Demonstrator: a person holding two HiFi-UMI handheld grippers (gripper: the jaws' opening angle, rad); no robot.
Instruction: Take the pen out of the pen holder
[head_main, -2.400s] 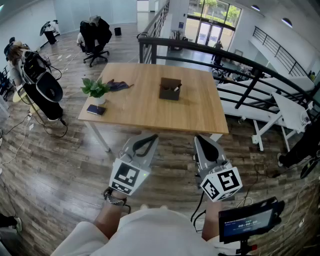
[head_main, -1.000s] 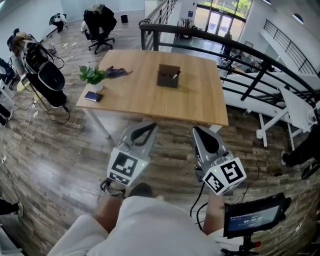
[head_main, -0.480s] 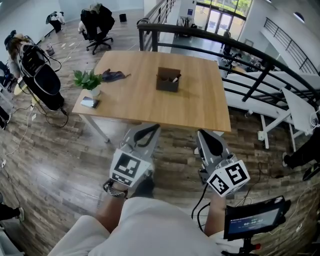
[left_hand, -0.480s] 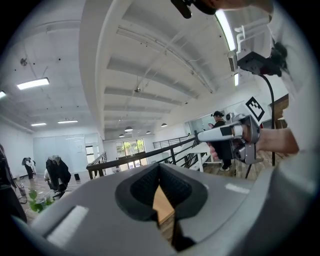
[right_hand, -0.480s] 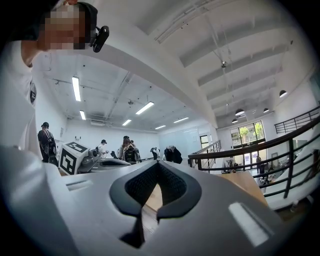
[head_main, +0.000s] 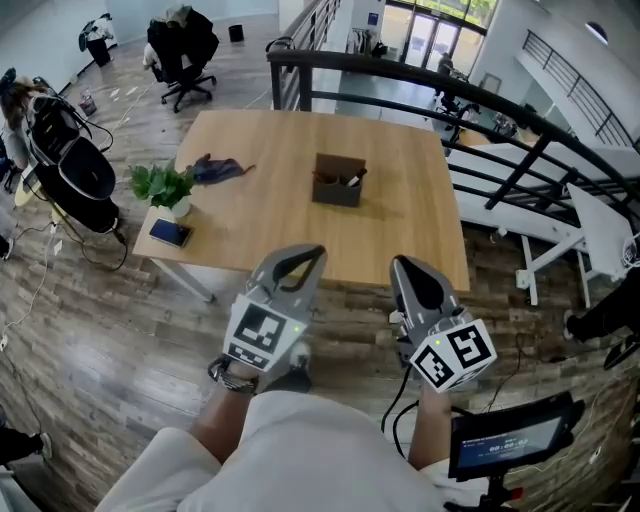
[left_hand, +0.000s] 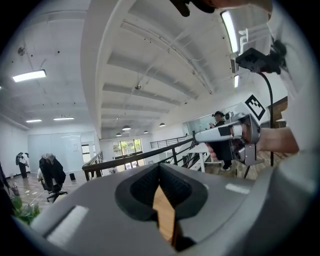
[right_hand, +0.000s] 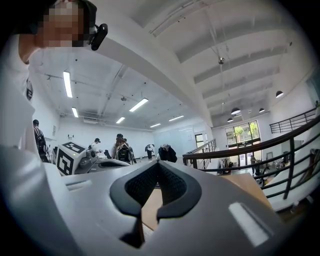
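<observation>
the pen (head_main: 352, 181) shows only as a small pale tip in the right side of the holder (head_main: 338, 184), a dark open box standing upright near the middle of the table (head_main: 410, 225). it is too small to tell more. i judge it light, stiff and smooth, so it could slip or roll in a loose pinch. the place to take it is the upper end above the rim, drawing it straight up. the holder looks light too and may tip or lift with the pen, so the other gripper could steady its wall.

on the table's left side are a plant (head_main: 160, 185), a phone (head_main: 169, 233) by the near corner and a dark cloth (head_main: 216, 167), all well apart from the holder. nothing lies between the holder and the near edge. a railing (head_main: 400, 75) runs behind the table, and a chair (head_main: 181, 47) stands far off.

the left gripper (head_main: 305, 252) and right gripper (head_main: 405, 263) hang over the table's near edge, well short of the holder. each gripper view shows the jaws closed tip to tip with nothing between them.
</observation>
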